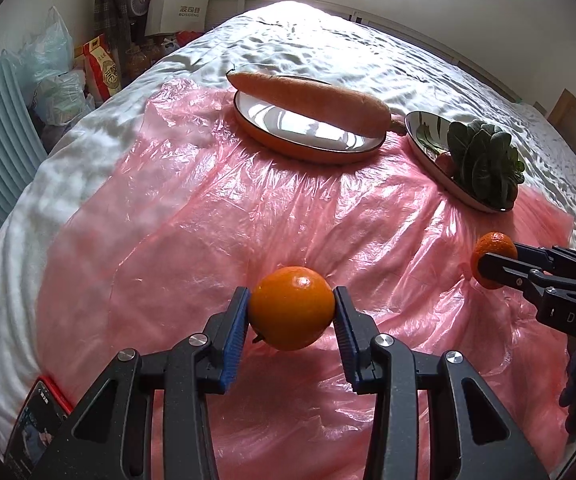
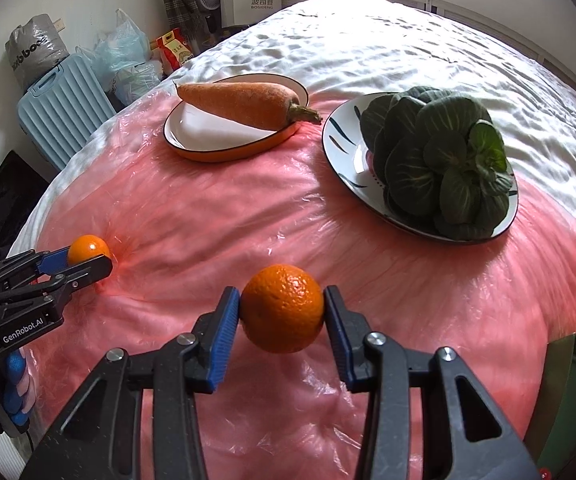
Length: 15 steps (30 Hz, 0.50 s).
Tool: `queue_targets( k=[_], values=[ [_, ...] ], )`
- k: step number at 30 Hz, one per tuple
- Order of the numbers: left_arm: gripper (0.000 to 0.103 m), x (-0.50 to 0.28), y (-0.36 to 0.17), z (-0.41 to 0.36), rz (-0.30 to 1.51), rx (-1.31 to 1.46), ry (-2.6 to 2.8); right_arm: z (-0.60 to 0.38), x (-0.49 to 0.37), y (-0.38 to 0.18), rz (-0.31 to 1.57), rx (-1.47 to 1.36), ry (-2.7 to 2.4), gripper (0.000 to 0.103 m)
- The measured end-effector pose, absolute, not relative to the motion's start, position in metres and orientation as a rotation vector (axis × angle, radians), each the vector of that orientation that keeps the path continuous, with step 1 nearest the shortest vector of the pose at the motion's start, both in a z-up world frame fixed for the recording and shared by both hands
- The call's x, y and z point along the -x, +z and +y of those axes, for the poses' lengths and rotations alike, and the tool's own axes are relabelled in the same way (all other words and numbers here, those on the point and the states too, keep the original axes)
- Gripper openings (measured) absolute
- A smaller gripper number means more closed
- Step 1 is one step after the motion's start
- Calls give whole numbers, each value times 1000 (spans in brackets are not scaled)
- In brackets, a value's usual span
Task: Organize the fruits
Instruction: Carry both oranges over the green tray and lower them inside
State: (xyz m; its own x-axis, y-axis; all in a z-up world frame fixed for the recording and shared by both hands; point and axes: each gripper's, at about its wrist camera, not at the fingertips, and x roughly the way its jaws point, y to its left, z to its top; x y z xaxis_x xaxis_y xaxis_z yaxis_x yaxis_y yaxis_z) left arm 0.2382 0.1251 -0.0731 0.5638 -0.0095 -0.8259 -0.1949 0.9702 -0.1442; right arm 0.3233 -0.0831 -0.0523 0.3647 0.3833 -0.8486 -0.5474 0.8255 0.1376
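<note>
Oranges both up off the pink plastic sheet (image 2: 216,216); left gripper (image 1: 291,312) clamps the smooth orange (image 1: 291,307), right gripper (image 2: 282,312) clamps the pebbled orange (image 2: 282,307); carrot plate (image 1: 272,142) dead ahead of the left, greens plate (image 2: 339,148) ahead-right of the right

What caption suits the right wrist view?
Right gripper holds an orange; carrot and greens plated beyond.

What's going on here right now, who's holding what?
A person is working two handheld tongs over a bed covered with pink plastic sheet. The left tongs are shut on a smooth orange, and the right tongs are shut on a rougher-skinned orange; both fruits look lifted off the sheet. Further back, a carrot lies across an orange-rimmed dish, and a leafy green vegetable sits on a white patterned plate. Neither orange has been set down.
</note>
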Motion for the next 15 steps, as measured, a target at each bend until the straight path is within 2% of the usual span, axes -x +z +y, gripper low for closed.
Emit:
queue_targets(
  k=[15],
  values=[
    [36,-213,-46,101,949,185,58,-103,-270,-22,1017,140,635,78]
  ],
)
